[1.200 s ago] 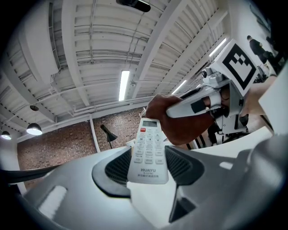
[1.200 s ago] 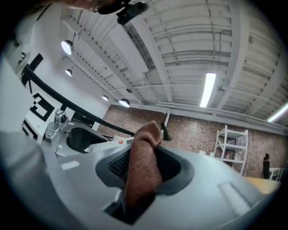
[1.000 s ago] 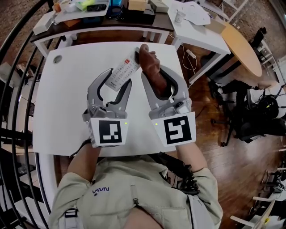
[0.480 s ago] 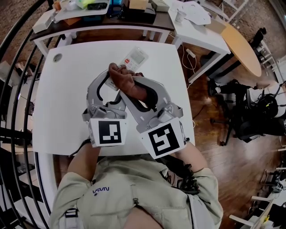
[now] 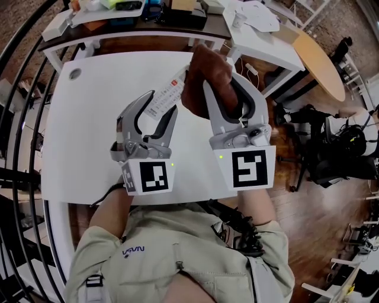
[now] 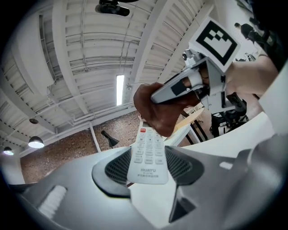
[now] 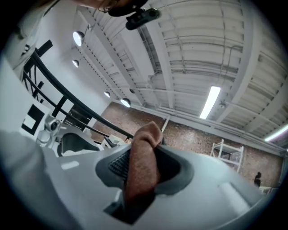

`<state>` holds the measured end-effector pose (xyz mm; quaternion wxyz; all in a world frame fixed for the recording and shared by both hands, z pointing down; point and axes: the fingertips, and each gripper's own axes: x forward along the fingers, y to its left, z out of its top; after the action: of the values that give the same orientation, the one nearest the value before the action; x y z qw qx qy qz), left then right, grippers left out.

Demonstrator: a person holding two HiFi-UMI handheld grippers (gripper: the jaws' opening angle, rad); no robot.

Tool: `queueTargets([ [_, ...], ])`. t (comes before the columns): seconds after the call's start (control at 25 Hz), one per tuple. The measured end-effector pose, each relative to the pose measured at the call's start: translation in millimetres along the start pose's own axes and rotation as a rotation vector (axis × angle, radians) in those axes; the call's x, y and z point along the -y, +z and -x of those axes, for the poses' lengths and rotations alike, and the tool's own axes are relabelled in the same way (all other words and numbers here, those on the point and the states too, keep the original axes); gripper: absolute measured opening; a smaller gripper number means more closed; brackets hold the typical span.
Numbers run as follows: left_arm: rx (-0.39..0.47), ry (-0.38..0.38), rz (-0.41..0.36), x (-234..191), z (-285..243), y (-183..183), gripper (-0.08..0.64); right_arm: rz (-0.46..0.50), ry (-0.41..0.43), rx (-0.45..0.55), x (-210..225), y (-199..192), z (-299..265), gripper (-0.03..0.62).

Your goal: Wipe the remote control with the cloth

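In the head view my left gripper (image 5: 161, 103) is shut on the near end of a white remote control (image 5: 169, 93), which it holds above the white table (image 5: 77, 136). The remote points away and to the right. My right gripper (image 5: 220, 83) is shut on a brown cloth (image 5: 204, 74), and the bunched cloth lies against the remote's far end. In the left gripper view the remote (image 6: 146, 155) sits between the pads with its buttons facing up, and the cloth (image 6: 155, 110) covers its top. In the right gripper view the cloth (image 7: 141, 173) fills the jaws.
A small grey disc (image 5: 74, 74) lies at the table's far left corner. Cluttered desks (image 5: 136, 12) stand beyond the table. A black railing (image 5: 23, 118) curves along the left. A round wooden table (image 5: 323, 62) and an office chair (image 5: 331, 154) are at the right.
The right gripper swept the cloth along the remote toward the left gripper, then back out to the remote's far end, ending a little higher. The left gripper and remote stayed put.
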<state>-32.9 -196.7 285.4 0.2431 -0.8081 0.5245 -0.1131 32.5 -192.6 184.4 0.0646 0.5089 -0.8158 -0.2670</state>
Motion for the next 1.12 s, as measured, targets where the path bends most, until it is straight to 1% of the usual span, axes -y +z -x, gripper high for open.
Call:
queueTargets([
  [0.12, -0.001, 0.004, -0.036, 4, 0, 1, 0.244, 0.026, -0.018, -0.007, 8, -5, -4, 0.124],
  [0.24, -0.001, 0.009, -0.064, 5, 1, 0, 0.244, 0.041, 0.006, -0.024, 1, -11, -10, 0.124],
  [0.32, -0.001, 0.010, -0.073, 6, 1, 1, 0.244, 0.056, 0.044, -0.040, -9, -15, -13, 0.124],
  [0.52, -0.007, 0.013, -0.090, 8, -1, 0, 0.244, 0.107, 0.169, -0.102, -45, -24, -14, 0.124],
  [0.6, -0.010, 0.012, -0.097, 8, -2, -1, 0.244, 0.111, 0.211, -0.118, -60, -26, -14, 0.124],
  [0.8, -0.018, 0.018, -0.114, 7, -3, -4, 0.244, 0.101, 0.316, -0.121, -93, -24, -10, 0.124],
  [0.92, -0.017, 0.023, -0.108, 4, -3, -5, 0.244, 0.099, 0.392, -0.110, -113, -19, -6, 0.124],
  [1.0, -0.014, 0.023, -0.087, 2, -2, -5, 0.244, 0.092, 0.416, -0.089, -117, -15, -4, 0.125],
  [1.08, -0.002, 0.004, -0.039, 1, -1, -3, 0.244, 0.082, 0.409, -0.067, -112, -11, -3, 0.125],
  [1.12, 0.008, -0.011, -0.005, -1, -1, -1, 0.244, 0.081, 0.388, -0.055, -105, -8, -2, 0.125],
])
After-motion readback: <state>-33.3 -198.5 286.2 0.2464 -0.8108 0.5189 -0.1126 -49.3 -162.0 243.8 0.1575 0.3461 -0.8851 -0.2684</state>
